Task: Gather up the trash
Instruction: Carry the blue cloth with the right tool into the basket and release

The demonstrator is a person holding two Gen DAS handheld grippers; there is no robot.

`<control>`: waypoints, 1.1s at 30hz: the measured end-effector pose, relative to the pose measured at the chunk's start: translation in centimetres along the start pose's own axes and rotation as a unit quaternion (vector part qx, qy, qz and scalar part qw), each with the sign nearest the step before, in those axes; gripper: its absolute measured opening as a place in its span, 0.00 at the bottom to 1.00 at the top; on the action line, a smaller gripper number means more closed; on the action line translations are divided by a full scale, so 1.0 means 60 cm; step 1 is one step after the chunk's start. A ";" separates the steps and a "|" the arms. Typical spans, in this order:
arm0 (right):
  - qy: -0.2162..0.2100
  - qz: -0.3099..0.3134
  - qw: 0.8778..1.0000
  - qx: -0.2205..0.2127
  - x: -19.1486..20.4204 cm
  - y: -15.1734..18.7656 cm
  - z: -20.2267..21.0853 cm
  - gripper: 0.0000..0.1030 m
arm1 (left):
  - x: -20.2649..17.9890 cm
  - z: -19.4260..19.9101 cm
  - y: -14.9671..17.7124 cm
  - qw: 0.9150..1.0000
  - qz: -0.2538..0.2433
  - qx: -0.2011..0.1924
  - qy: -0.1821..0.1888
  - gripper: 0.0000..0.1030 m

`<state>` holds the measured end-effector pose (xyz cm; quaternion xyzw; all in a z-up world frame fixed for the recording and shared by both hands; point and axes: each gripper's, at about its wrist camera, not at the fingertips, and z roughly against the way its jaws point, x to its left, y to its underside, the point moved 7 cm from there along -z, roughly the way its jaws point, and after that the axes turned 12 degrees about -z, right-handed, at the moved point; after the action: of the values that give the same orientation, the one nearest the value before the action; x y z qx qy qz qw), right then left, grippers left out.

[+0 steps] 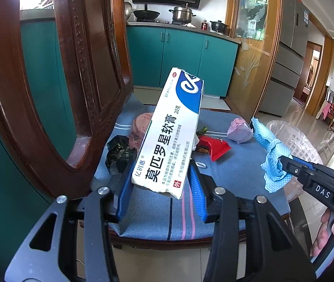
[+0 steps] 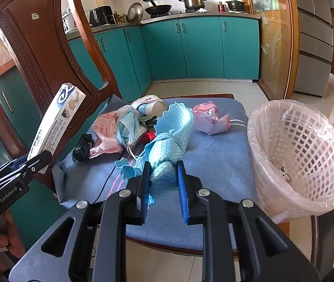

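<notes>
Litter (image 2: 110, 129) beside lined basket (image 2: 308, 145)

I am seeing a white-and-blue cardboard ointment box (image 1: 171, 136) with black print, a crumpled light-blue waffle-textured cloth (image 2: 167, 150), a blue chair cushion (image 2: 214, 159) showing pink and navy stripes, and a white lattice-patterned plastic wastebasket (image 2: 308, 155).

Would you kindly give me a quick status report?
Left gripper shut on ointment box. Right gripper shut on blue cloth. Bin nearby, unobstructed.
</notes>
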<state>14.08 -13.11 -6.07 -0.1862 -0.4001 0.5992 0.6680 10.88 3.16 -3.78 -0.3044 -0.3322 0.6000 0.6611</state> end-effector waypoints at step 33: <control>0.111 -0.225 0.949 -0.193 -0.316 -0.119 0.138 0.85 | -0.106 -0.033 0.006 0.997 -0.060 0.010 0.052 0.44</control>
<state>13.17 -34.54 -1.74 -0.2816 -0.4630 0.3208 0.7768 11.90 -3.16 -5.72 -0.3080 -0.3088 0.5456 0.7156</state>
